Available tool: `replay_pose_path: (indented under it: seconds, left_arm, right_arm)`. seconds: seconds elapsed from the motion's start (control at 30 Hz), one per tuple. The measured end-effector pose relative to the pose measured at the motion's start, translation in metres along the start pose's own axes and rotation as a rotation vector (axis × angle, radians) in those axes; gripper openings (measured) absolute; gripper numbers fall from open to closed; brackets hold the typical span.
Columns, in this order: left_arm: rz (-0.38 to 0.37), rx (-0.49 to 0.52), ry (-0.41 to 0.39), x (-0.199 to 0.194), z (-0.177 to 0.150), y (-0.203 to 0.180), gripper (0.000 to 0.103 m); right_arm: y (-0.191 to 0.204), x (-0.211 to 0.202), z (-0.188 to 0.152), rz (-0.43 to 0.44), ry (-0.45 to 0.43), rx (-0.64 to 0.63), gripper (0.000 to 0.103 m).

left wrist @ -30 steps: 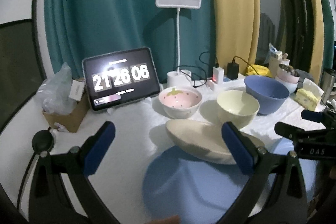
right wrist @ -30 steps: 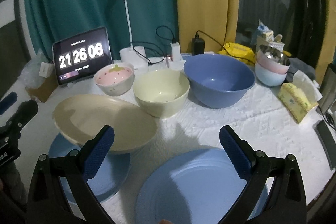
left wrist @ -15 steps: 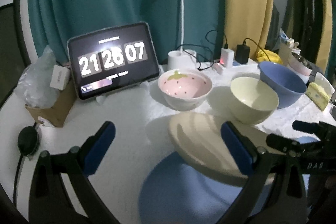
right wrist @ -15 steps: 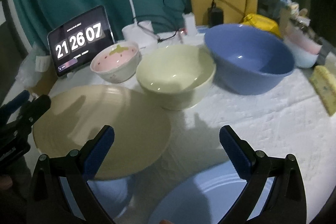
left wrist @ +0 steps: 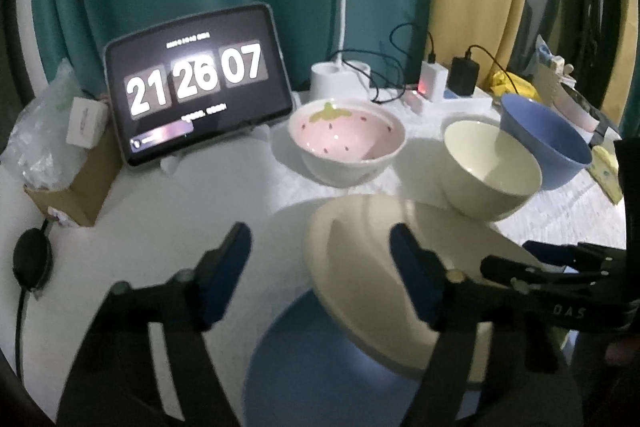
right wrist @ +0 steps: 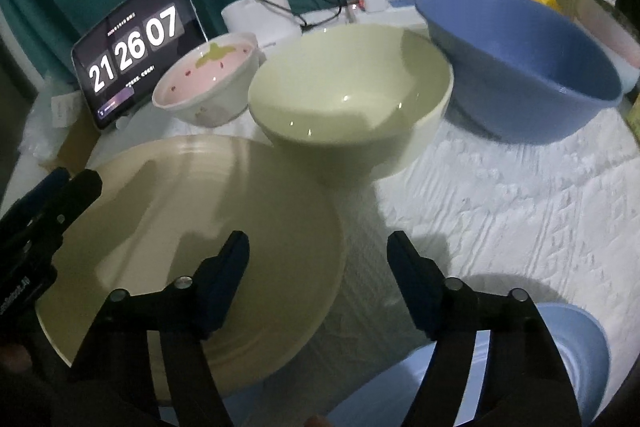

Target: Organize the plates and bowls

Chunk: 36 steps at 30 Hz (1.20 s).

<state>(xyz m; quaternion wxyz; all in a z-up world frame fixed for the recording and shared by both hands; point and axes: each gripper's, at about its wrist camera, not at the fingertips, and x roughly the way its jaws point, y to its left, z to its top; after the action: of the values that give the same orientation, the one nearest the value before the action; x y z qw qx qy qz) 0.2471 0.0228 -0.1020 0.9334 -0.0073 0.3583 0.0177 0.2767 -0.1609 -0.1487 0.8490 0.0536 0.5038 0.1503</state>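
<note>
R gripper [right wrist: 318, 279] fingers spread, empty, aimed at the rim of the cream plate [right wrist: 192, 251], prob. to lift it. L gripper [left wrist: 320, 267] likewise released. Plate rests tilted on a blue plate [left wrist: 320, 367], apparently stacked; bowls stand behind on the table [right wrist: 500, 207].

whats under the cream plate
A blue plate lies under the cream plate, showing at its near left side. The cream plate sits tilted over it, so the blue plate's far right part and any contact point are hidden.
</note>
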Motion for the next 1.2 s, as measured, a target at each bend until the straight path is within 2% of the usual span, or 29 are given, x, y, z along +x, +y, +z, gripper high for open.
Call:
replay_pose_path:
  seconds: [0.1, 0.13, 0.17, 0.2, 0.37, 0.6, 1.2]
  left_arm:
    - [0.002, -0.005, 0.018, 0.003, -0.002, 0.000, 0.052]
    - [0.000, -0.009, 0.023, 0.004, -0.002, -0.001, 0.049]
    - [-0.003, -0.011, 0.025, 0.004, -0.003, -0.001, 0.048]
    - [-0.002, -0.008, 0.025, 0.003, -0.004, -0.001, 0.044]
    - [0.007, 0.008, 0.010, -0.005, -0.007, -0.006, 0.042]
    - [0.007, -0.006, 0.014, -0.014, -0.011, -0.003, 0.042]
    - [-0.013, 0.020, -0.054, -0.065, -0.028, -0.020, 0.042]
  right_arm:
    - [0.001, 0.002, -0.001, 0.027, 0.013, -0.003, 0.066]
    - [0.001, 0.002, -0.001, 0.037, 0.017, -0.002, 0.060]
    - [0.002, 0.002, -0.001, 0.040, 0.018, -0.006, 0.050]
    - [0.004, 0.001, -0.002, 0.031, 0.015, -0.015, 0.045]
    - [0.008, -0.006, -0.006, 0.002, 0.001, -0.033, 0.032]
    - [0.011, -0.019, -0.015, -0.002, -0.021, -0.051, 0.029]
    - [0.006, -0.061, -0.043, -0.018, -0.099, -0.055, 0.029]
